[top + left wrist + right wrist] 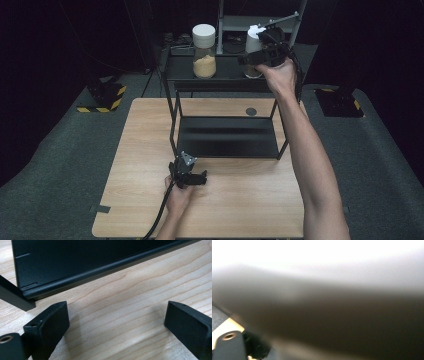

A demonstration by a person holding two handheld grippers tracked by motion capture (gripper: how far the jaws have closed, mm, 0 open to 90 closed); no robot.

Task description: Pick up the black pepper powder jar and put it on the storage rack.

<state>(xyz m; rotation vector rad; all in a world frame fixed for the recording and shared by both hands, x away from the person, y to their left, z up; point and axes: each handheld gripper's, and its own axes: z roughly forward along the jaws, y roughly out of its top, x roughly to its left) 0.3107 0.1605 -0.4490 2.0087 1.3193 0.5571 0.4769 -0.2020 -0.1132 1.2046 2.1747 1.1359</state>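
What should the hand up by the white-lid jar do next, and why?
Probably draw the right gripper straight back from the right jar. That jar stands on the top shelf beside the other jar, so it looks placed. The right gripper view is a close blur of the jar, so backing off slowly should avoid tipping it.

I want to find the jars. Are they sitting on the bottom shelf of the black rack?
No, both jars, the left jar and the right jar, stand on the top shelf, while the bottom shelf holds nothing.

Wooden table (240,200), jar of tan grains (204,52) on black shelf rack (227,136), grey carpet (55,165)
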